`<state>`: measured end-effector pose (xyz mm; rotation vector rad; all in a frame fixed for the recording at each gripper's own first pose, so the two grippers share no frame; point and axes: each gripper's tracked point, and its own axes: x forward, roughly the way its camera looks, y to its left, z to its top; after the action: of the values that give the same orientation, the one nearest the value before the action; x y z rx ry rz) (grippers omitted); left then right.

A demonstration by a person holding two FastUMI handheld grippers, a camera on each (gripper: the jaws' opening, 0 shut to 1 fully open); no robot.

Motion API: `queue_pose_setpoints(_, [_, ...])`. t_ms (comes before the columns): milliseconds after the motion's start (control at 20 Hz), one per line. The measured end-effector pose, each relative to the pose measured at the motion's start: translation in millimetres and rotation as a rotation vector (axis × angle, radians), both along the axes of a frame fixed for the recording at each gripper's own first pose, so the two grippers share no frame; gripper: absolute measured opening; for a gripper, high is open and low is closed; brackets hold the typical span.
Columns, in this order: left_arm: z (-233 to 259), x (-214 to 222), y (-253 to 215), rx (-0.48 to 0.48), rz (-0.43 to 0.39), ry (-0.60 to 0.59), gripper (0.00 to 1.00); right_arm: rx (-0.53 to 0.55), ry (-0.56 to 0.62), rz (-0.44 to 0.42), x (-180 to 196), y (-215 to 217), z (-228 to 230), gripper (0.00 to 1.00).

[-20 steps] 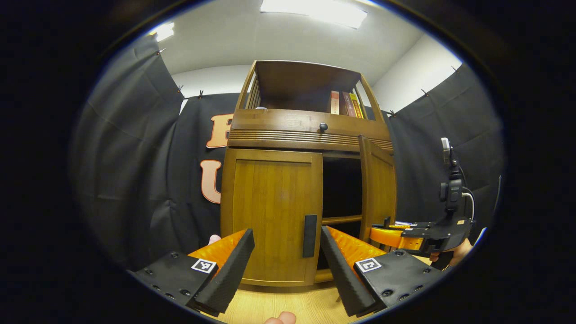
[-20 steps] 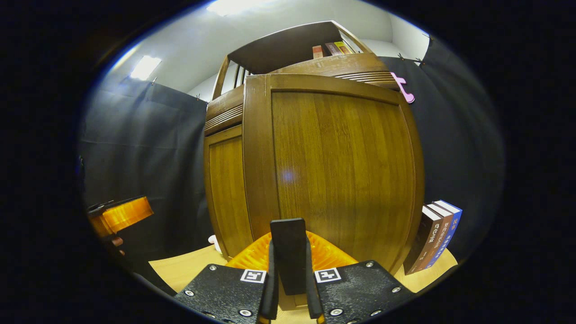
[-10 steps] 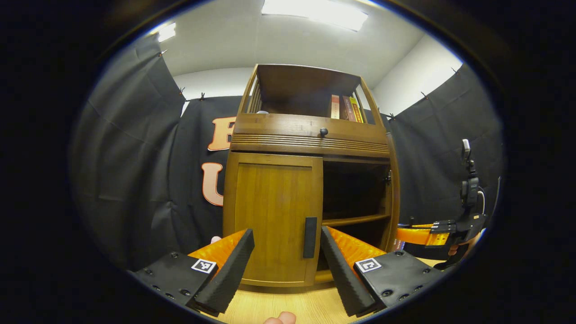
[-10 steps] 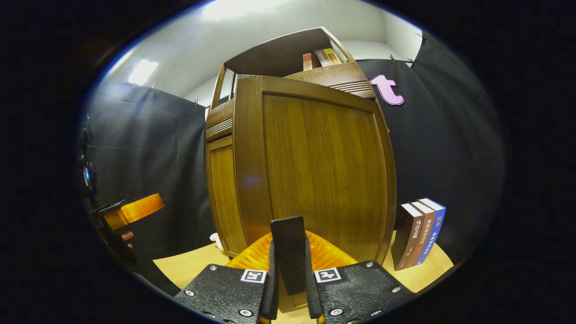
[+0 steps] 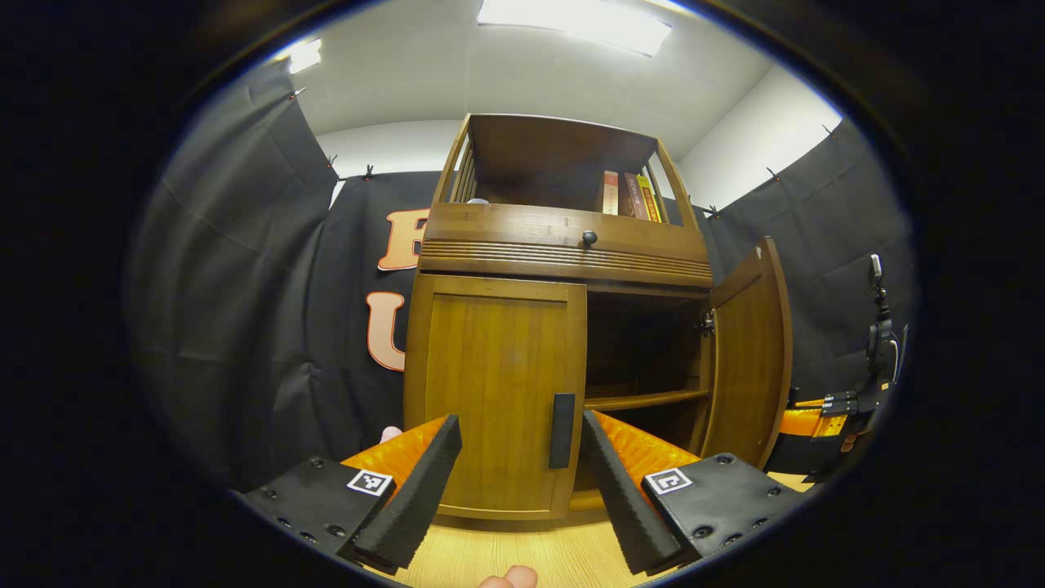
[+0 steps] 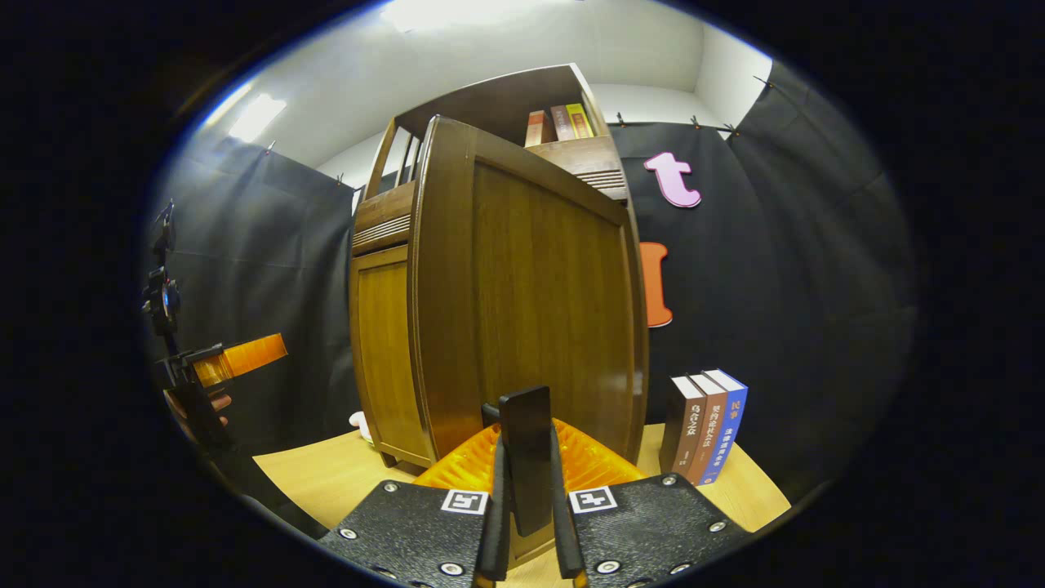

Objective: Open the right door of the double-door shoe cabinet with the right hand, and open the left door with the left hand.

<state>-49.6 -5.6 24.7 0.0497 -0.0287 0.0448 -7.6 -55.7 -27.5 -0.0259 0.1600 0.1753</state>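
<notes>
The right gripper [image 6: 526,523] is pinching the dark handle [image 6: 526,457] of the cabinet's right door [image 6: 539,302], both fingers pressing on it, and the door is standing swung wide open to the right. The left gripper [image 5: 518,482] is hovering with its fingers spread wide apart, just in front of the closed left door [image 5: 494,384] and its handle [image 5: 562,418], touching neither. The shoe cabinet [image 5: 563,245] is sitting on a pale wooden tabletop [image 6: 343,482], with three books [image 6: 706,420] standing just beside it against the black cloth wall.
</notes>
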Motion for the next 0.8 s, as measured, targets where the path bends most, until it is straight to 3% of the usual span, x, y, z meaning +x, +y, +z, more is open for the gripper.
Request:
queue_pose_setpoints(150, [0.3, 3.8, -5.2, 0.001, -0.011, 0.001, 0.96, 0.016, -0.007, -0.062, -7.4, -29.6, 4.7, 0.17])
queue_pose_setpoints(200, [-1.4, 3.6, -7.2, -0.001, -0.013, 0.003, 1.00, 0.012, -0.012, -0.084, -8.8, -38.8, 5.4, 0.09])
queue_pose_setpoints(250, [-1.5, 4.1, -7.7, 0.000, -0.016, 0.006, 1.00, -0.004, -0.015, -0.100, -10.6, -46.4, 7.2, 0.13])
queue_pose_setpoints(400, [-0.3, 4.1, -10.0, -0.011, -0.023, 0.009, 0.93, -0.074, -0.027, -0.145, -11.8, -70.8, 9.3, 0.10])
queue_pose_setpoints(500, [0.8, 2.8, -6.9, -0.010, -0.017, 0.003, 0.96, -0.058, -0.025, -0.165, -11.1, -81.6, 10.0, 0.14])
queue_pose_setpoints(550, [2.0, 3.1, -4.9, -0.012, -0.012, -0.003, 0.93, -0.042, -0.021, -0.157, -11.3, -81.8, 10.7, 0.07])
queue_pose_setpoints(800, [-2.3, 4.1, 2.2, -0.020, -0.002, 0.003, 0.96, -0.078, -0.026, -0.158, -10.3, -105.5, 11.8, 0.04])
